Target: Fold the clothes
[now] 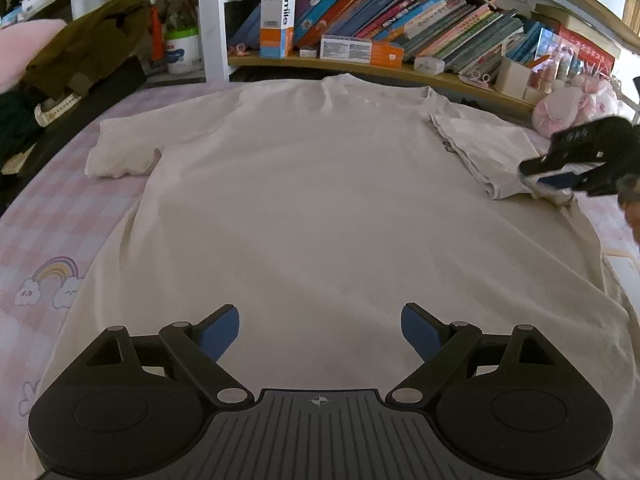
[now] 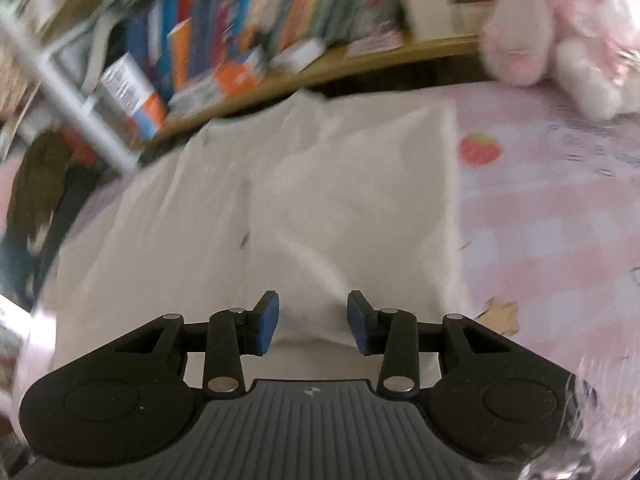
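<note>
My left gripper (image 1: 320, 330) was wide open with nothing in it. It hung over the near hem of the white T-shirt (image 1: 304, 208). The shirt lay flat on the pink checked bed (image 1: 60, 216), its neck toward the far edge by the bookshelf (image 1: 360, 12).

My right gripper (image 2: 313, 322) was partly open. No cloth was pinched between its blue pads (image 2: 267, 326), though a ridge of the shirt ran up into the gap. In the left camera I saw it at the right side of the shirt, touching the sleeve (image 1: 484, 152) that was folded in over the body. The other sleeve (image 1: 120, 152) lay spread out toward the left edge of the bed.

A pink plush toy (image 2: 560, 32) sat at the far right corner.
</note>
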`<state>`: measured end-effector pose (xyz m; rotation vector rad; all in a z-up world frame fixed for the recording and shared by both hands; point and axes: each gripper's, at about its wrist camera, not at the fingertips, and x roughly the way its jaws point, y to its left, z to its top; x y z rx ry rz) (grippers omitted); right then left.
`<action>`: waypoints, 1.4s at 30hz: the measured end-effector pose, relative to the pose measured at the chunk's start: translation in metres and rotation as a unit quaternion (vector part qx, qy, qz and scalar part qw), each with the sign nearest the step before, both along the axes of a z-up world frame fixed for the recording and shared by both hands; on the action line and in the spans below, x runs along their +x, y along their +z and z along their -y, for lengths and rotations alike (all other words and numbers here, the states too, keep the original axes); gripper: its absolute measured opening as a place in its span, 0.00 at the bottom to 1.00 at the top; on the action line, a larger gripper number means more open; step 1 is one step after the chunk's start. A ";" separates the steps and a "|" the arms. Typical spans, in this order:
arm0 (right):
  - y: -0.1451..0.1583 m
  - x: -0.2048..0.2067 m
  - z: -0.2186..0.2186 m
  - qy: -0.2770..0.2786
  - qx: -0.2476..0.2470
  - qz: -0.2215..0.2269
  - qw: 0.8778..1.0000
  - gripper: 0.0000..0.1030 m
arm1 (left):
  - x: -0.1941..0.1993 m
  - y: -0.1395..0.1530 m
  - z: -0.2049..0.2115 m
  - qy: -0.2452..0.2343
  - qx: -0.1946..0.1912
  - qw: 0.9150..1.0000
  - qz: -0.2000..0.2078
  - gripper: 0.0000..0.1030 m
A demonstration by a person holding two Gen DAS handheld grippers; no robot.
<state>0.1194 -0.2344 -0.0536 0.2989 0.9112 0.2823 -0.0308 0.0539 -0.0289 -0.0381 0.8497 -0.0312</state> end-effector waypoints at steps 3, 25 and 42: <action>0.002 -0.020 -0.035 0.068 -0.116 0.070 0.988 0.37 | 0.001 0.000 0.002 0.001 -0.001 1.000 0.000 0.88; 0.000 0.000 -0.050 0.094 -0.095 0.051 0.990 0.22 | 0.001 0.002 0.002 -0.002 0.003 1.000 -0.001 0.88; 0.017 -0.073 -0.018 0.074 -0.076 0.066 0.992 0.50 | 0.008 0.009 0.019 -0.012 0.003 1.000 0.017 0.88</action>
